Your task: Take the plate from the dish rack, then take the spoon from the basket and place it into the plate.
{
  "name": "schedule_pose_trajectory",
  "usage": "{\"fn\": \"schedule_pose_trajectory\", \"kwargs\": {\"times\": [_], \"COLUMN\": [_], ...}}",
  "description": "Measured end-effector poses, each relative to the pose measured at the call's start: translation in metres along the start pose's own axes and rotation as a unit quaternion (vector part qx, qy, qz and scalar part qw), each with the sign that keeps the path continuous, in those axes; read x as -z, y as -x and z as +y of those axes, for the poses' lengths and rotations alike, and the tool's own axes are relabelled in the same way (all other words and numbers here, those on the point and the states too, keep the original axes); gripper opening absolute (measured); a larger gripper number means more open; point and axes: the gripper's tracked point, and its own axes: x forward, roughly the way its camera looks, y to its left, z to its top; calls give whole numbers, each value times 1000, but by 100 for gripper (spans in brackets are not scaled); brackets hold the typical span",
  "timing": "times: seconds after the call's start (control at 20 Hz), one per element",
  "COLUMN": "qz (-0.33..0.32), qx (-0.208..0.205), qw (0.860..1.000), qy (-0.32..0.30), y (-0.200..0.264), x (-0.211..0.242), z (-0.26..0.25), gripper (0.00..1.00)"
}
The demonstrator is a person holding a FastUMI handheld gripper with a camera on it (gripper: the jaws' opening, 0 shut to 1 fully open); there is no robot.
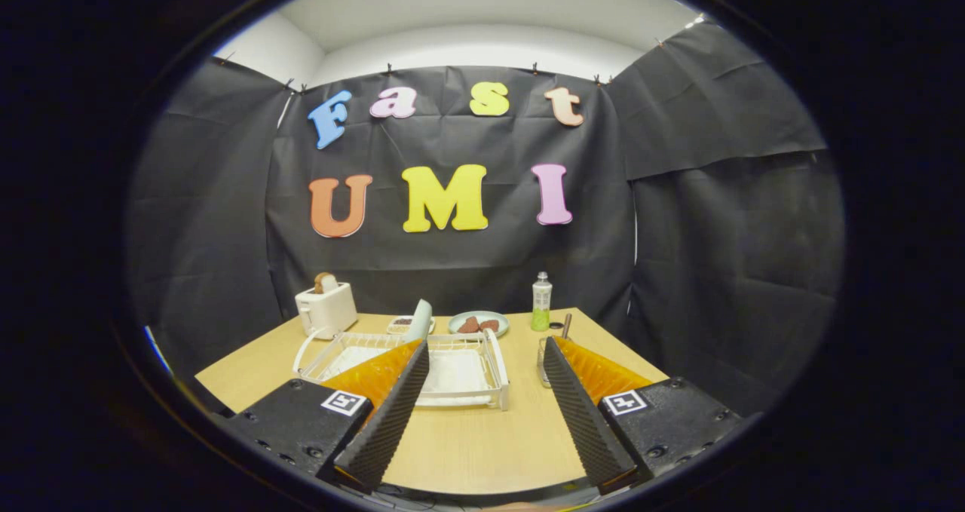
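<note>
ok so from my end the tongs (486, 346) are spread wide open with nothing in them, hovering low over the near edge of the table (467, 444); the thing that matters is the plate (420, 320), which stands on edge in the white dish rack (460, 372), just above centre of the frame, ahead of the fingers and a bit toward the left one; its long axis runs up-down, so I'd guess I need to come in over the rim. The basket (544, 357) sits right of centre, just behind the right fingertip, with the spoon (566, 325) handle poking up out of it; that's for later, plate first.
</note>
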Motion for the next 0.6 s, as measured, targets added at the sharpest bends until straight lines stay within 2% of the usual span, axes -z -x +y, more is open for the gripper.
{"fn": "schedule_pose_trajectory", "kwargs": {"times": [0.25,0.6], "qz": [17,79], "qx": [2,-6], "qw": [1000,997], "qy": [-3,1], "y": [-15,-69], "x": [2,-23], "z": [-2,12], "gripper": [98,97]}}
